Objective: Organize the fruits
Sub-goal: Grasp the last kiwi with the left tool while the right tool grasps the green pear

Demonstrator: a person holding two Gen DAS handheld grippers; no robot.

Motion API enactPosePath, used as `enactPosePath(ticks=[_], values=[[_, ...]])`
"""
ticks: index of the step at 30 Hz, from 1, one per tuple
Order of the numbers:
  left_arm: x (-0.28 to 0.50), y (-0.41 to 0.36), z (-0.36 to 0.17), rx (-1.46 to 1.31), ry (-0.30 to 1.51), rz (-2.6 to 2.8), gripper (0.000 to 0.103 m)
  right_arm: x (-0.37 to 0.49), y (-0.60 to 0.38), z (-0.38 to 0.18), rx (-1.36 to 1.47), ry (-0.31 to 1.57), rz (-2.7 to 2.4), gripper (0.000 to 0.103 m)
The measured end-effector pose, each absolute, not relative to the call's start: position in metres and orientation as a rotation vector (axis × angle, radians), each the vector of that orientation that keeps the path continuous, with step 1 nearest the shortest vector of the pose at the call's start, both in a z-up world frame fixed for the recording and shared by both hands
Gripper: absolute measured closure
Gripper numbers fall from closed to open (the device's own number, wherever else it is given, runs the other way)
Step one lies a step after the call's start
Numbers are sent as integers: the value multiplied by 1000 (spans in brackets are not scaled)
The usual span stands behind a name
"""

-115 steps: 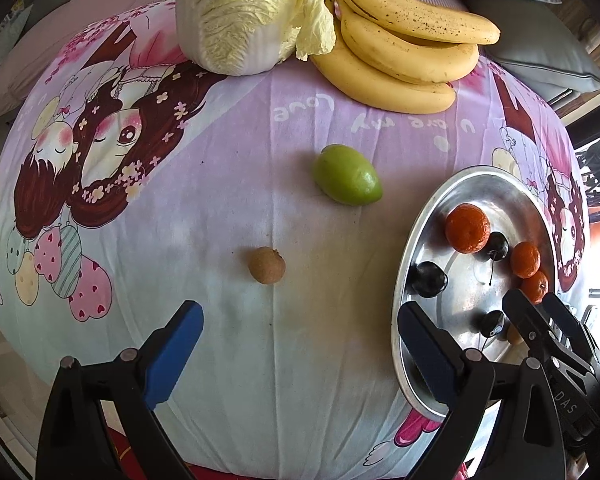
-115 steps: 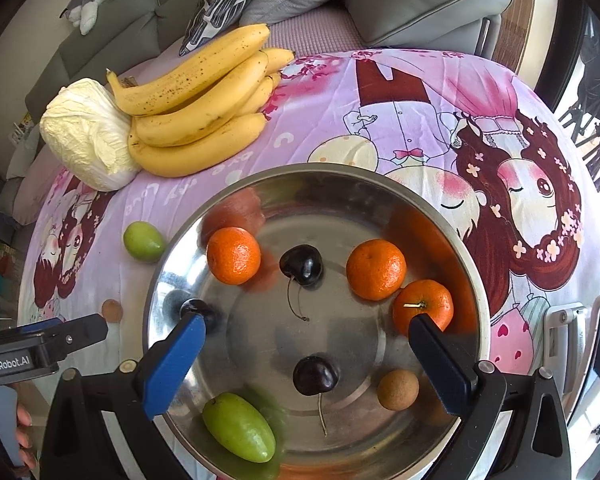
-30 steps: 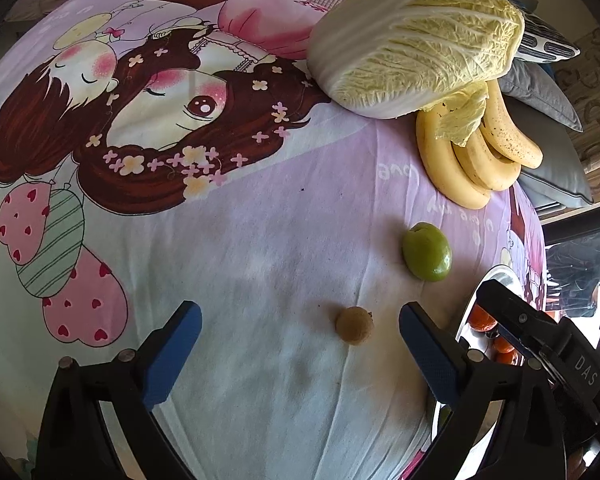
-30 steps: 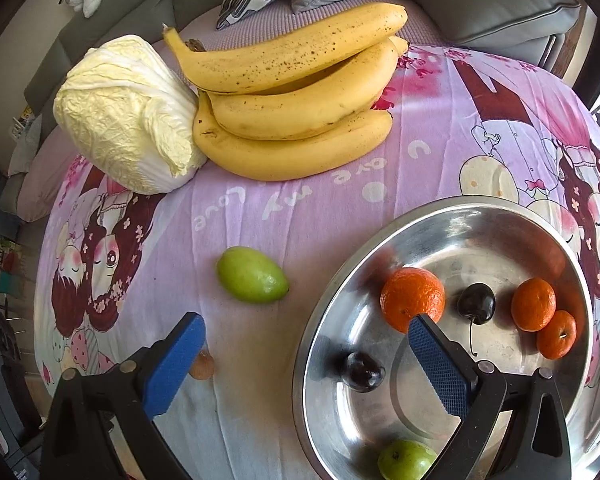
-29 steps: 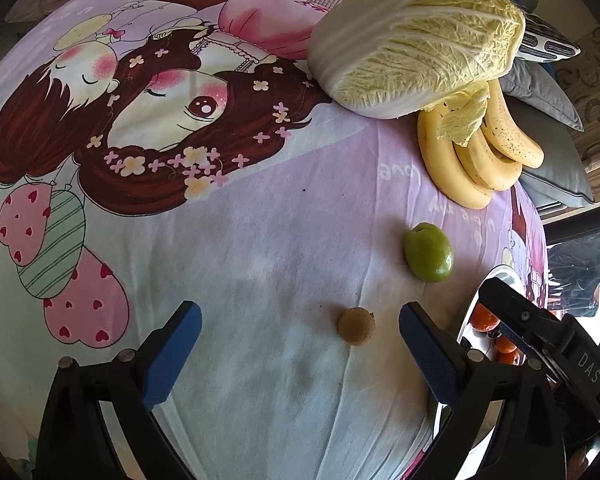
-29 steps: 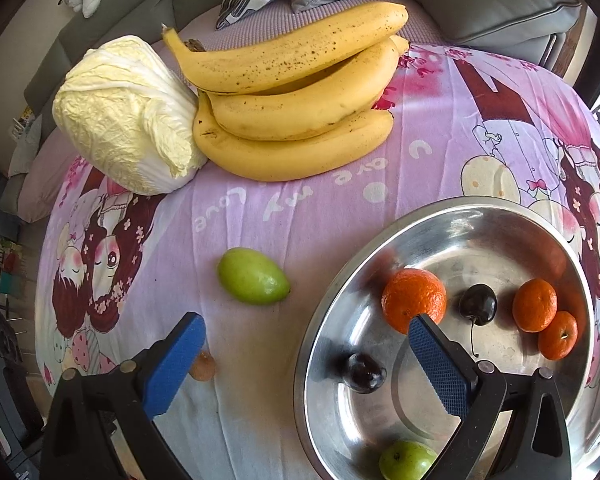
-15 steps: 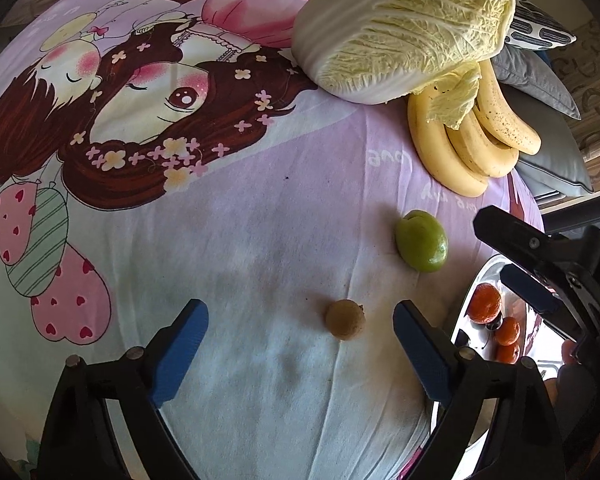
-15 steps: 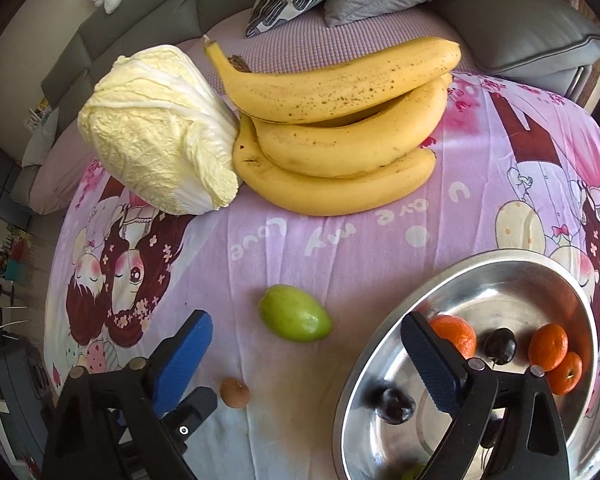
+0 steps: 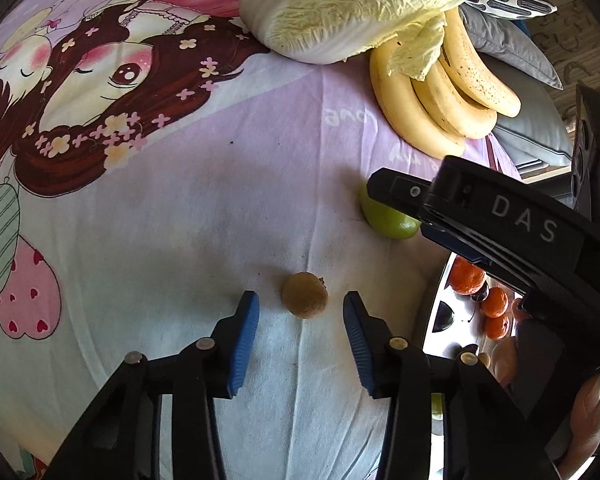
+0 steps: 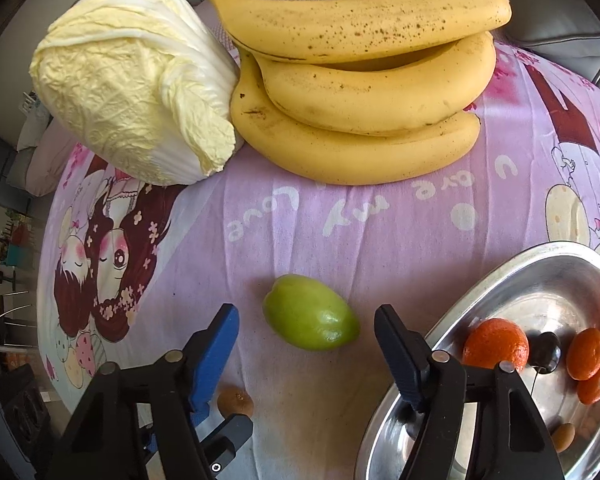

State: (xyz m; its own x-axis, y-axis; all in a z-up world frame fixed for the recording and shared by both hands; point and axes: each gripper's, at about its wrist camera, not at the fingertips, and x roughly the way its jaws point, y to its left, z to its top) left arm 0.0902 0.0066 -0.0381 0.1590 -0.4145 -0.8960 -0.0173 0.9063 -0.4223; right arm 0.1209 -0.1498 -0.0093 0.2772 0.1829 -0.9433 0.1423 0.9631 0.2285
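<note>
The left gripper [image 9: 298, 334] is closing, pads not yet touching the small brown fruit [image 9: 304, 294] lying just ahead between them. The right gripper [image 10: 306, 338] is closing around the green fruit [image 10: 310, 323], its long axis crossing the gap.

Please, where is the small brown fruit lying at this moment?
In the left wrist view, the small brown fruit lies on the printed cloth between the closing jaws of the left gripper, untouched, with the green fruit up and to its right.
</note>
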Motion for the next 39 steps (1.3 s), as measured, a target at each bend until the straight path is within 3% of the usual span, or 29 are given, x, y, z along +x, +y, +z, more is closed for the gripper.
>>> enactPosePath(ticks=[6,13,15,18,39], values=[[94,-6,-41,-360,1391,-308,79,123,-146,-19,290,1315,27,46],[92,-1,-34,-372,1356,-312,81,120,-152,-13,321,1288,37,49],[92,0,-34,-382,1352,-310,91,116,-154,-10,329,1279,43,55],[93,7,-34,-410,1350,-300,91,112,-154,-5,326,1269,49,60],[93,0,-41,-394,1385,-336,85,132,-129,-20,199,1309,47,60]])
